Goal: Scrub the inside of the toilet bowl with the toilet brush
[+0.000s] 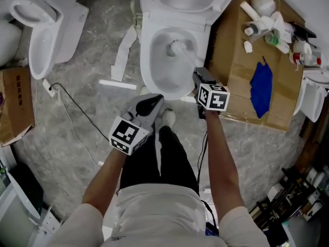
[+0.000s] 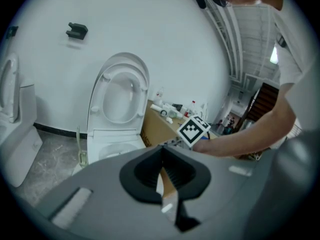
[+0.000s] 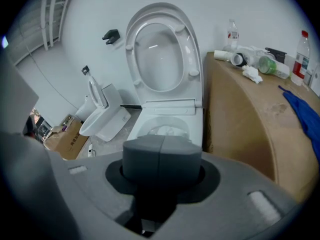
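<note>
The toilet brush (image 1: pixel 178 48) is clamped in the right gripper (image 1: pixel 199 75), its head set inside the toilet bowl (image 1: pixel 147 60). The left gripper (image 1: pixel 153 103) is seen closed on nothing. If the brush is clamped loosely, its handle could be twisted free during scrubbing.

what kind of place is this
Likely a workshop or storeroom mock-up, not a real bathroom: an open toilet and a second toilet stand close together, and a cardboard box holds loose bottles.
</note>
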The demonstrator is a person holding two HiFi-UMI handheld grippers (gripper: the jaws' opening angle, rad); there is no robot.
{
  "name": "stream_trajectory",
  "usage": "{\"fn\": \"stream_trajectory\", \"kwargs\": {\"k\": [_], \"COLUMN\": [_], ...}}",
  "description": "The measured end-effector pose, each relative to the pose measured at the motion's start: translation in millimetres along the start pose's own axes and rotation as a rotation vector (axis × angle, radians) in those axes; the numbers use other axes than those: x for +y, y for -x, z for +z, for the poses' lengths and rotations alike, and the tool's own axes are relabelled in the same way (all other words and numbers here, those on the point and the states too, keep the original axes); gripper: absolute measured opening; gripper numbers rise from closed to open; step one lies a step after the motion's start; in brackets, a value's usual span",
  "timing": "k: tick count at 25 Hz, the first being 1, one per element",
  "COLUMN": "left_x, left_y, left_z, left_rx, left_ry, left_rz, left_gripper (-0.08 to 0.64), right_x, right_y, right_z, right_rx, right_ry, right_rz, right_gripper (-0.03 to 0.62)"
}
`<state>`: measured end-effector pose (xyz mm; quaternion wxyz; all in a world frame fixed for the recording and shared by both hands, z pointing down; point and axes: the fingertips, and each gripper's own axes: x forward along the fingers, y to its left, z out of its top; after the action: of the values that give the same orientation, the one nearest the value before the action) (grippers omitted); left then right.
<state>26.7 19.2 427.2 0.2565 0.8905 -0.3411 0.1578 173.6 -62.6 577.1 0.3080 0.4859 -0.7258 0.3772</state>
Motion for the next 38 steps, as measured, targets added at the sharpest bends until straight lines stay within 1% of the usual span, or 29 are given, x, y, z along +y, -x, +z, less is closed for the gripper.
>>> {"fn": "stream_trajectory", "kwargs": {"k": [3, 9, 12, 16, 21, 25, 28, 33, 36, 38], "left_x": [8.8, 31.8, 44.4, 57.2, 59.9, 59.0, 59.4, 61.7, 62.8, 63.3], "left_y": [-9.9, -22.6, -27.9, -31.5, -30.7, -30.3, -31.0, -30.0, -30.6, -29.9], "left_z": [-7.6, -16.4, -18.9, -23.8, -29.9, -34.3, -34.7, -33.0, -31.9, -29.6], "left_rx": [0.010, 0.020, 0.017, 0.021, 0.021, 0.031, 0.035, 0.038, 0.039, 0.036], "left_ry": [-0.022, -0.040, -0.040, -0.035, -0.008, 0.012, 0.014, 0.016, 0.013, 0.016], "left_rz": [-0.016, -0.008, 0.007, 0.018, 0.025, 0.018, 0.016, 0.013, 0.009, 0.011], "left_gripper": [-0.008, -0.008, -0.008, -0.008, -0.008, -0.008, -0.008, -0.008, -0.008, -0.008], "right_x": [-8.3, -20.2, -26.9, -33.9, -44.1, -48.4, -50.7, -56.6, -63.3, -68.2], "right_y": [-19.9, -58.0, -71.7, -82.4, -89.2, -97.8, -105.7, -113.0, -115.2, -117.3], "right_z": [0.6, -1.3, 3.7, 14.5, 23.5, 28.4, 33.6, 59.1, 77.6, 85.7], "right_rx": [0.017, 0.088, 0.123, 0.170, 0.226, 0.281, 0.342, 0.413, 0.431, 0.435], "right_ry": [-0.003, 0.028, 0.073, 0.132, 0.212, 0.259, 0.325, 0.429, 0.454, 0.449], "right_rz": [-0.027, -0.069, -0.094, -0.105, -0.120, -0.103, -0.084, -0.065, -0.070, -0.077], "right_gripper": [0.149, 0.149, 0.149, 0.149, 0.149, 0.149, 0.149, 0.147, 0.146, 0.146]}}
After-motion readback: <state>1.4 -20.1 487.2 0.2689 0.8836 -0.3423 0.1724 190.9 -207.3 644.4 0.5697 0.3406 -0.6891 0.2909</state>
